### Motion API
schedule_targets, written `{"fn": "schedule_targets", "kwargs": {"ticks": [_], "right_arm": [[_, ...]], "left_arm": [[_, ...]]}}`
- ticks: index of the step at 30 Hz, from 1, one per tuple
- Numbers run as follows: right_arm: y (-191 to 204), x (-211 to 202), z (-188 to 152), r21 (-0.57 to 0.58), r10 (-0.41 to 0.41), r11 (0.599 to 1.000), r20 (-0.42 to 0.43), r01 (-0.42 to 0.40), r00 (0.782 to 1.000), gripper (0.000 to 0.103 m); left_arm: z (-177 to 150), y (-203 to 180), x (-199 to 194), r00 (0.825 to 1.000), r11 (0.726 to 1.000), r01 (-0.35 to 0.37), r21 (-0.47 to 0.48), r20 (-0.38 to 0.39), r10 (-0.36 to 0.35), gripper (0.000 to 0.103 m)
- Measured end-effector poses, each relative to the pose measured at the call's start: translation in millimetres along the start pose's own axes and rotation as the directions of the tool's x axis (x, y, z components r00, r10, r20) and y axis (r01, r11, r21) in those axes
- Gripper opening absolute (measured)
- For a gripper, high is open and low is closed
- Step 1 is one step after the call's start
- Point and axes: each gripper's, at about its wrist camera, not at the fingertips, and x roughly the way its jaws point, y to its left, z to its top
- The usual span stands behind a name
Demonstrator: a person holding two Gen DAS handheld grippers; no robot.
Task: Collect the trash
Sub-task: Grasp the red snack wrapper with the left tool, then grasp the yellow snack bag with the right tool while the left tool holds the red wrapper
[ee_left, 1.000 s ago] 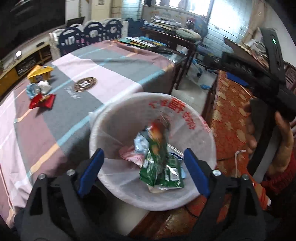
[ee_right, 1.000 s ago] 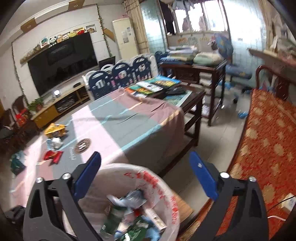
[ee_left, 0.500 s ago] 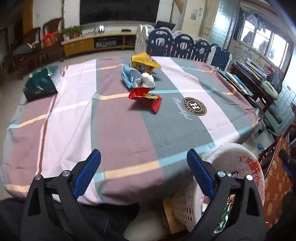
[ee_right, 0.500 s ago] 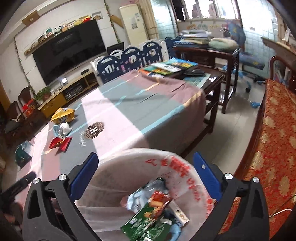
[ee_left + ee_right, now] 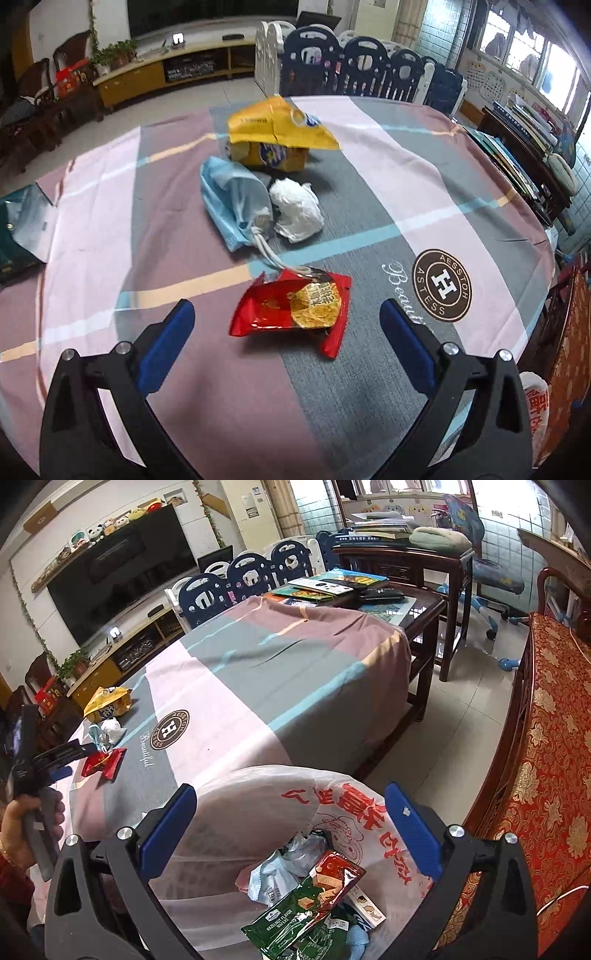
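A red snack wrapper [image 5: 295,308] lies on the striped tablecloth [image 5: 369,398]. Beyond it lie a light blue drawstring pouch [image 5: 232,201], a crumpled white bag [image 5: 297,210] and a yellow snack bag [image 5: 275,134]. My left gripper [image 5: 286,336] hangs just short of the red wrapper, its jaws opening wide with nothing between them. My right gripper [image 5: 290,825] is open and empty above the bin lined with a white bag [image 5: 258,812], which holds several wrappers, a green wafer pack [image 5: 295,919] among them. In the right wrist view a hand holds the left gripper [image 5: 62,762] by the red wrapper [image 5: 105,762].
A dark green bag [image 5: 20,229] lies at the table's left edge. Books [image 5: 332,585] are stacked at the far end of the table. A red patterned bench [image 5: 546,775] runs along the right. Playpen panels [image 5: 351,70] and a TV cabinet [image 5: 166,72] stand behind the table.
My left gripper has swung from over the bin to above the table, now close over the red wrapper. My right gripper has sunk a little toward the bin.
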Motion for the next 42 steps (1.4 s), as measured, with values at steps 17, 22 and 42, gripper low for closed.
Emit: {"fn": "schedule_targets", "kwargs": {"ticks": [17, 22, 42], "right_arm": [[39, 16, 6, -0.093, 0.028, 0.995, 0.000, -0.028, 1.000, 0.100], [78, 29, 16, -0.141, 0.088, 0.986, -0.016, -0.089, 0.996, 0.100], [433, 238, 91, -0.719, -0.016, 0.693, -0.097, -0.059, 0.995, 0.098]], "left_arm": [[-55, 23, -50, 0.987, 0.991, -0.115, 0.069, 0.125, 0.106, 0.056], [-93, 74, -85, 0.963, 0.970, -0.223, -0.099, 0.132, 0.235, 0.057], [-134, 158, -66, 0.966, 0.893, -0.258, -0.368, -0.071, 0.250, 0.065]]}}
